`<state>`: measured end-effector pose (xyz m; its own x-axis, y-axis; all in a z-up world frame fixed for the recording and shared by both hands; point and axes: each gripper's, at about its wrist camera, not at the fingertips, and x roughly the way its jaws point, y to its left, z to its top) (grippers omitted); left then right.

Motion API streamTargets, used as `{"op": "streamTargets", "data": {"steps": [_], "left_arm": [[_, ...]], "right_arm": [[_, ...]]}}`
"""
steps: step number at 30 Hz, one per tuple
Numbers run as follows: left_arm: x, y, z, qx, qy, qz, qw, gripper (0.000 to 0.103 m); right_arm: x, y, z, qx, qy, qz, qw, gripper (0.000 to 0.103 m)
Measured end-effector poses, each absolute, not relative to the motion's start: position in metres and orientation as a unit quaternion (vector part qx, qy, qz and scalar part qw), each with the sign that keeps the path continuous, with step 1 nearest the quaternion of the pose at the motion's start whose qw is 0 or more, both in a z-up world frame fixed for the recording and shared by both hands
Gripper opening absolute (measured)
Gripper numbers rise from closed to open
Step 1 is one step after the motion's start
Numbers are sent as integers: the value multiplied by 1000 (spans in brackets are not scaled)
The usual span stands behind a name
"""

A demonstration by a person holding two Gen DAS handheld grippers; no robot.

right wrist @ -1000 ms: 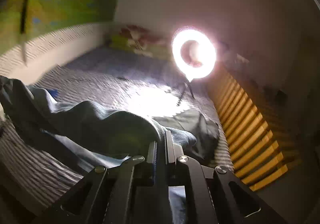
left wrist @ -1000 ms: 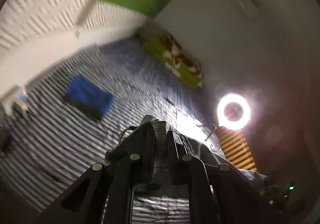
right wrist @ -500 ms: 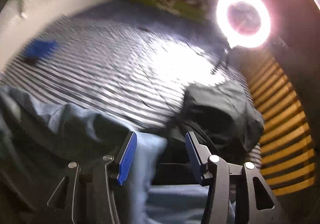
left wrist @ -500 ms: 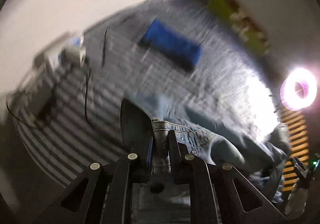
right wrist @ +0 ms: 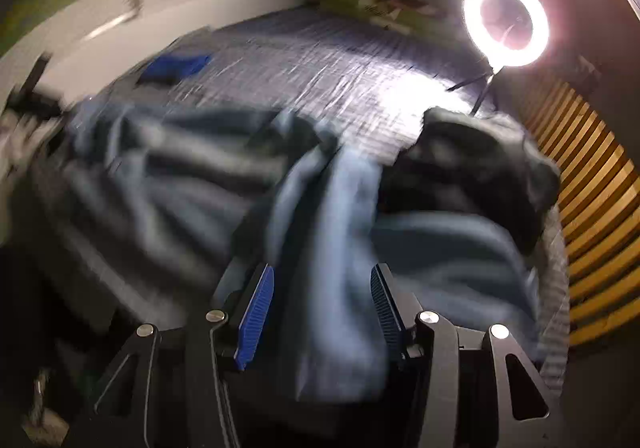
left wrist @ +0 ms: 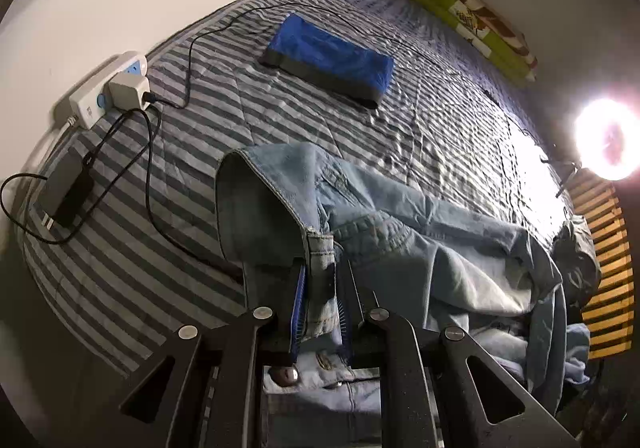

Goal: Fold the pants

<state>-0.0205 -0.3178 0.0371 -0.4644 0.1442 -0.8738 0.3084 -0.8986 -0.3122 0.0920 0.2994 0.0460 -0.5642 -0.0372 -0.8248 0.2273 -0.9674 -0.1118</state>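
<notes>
While left tool [left wrist: 320, 312] is pinching the waistband, right tool [right wrist: 322, 312] is gaping wide; jeans [left wrist: 420, 248] are handling floppy, heavy — regrip at hem.

Black claw [right wrist: 322, 308] – blue ribbed pads, silver screws

left tool [left wrist: 320, 288] – jaws pinched tight, angled down | right tool [right wrist: 322, 304] – jaws just opened
</notes>
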Motion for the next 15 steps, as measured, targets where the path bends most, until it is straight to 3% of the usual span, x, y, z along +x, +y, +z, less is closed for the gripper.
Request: {"op": "streamTargets", "data": {"steps": [5,12,15], "left_arm": [[-13,-313,35,514,230,-825,50,15],[-8,-315,24,519,263,-812,45,15],[-8,-317,23,521,259,-812,46,15]], "right_arm": [[135,262,18,465,113,-871,110,47],[89,215,-54,515,111,-844,103,47],[76,204,-78,539,147,-823,101,45]]}}
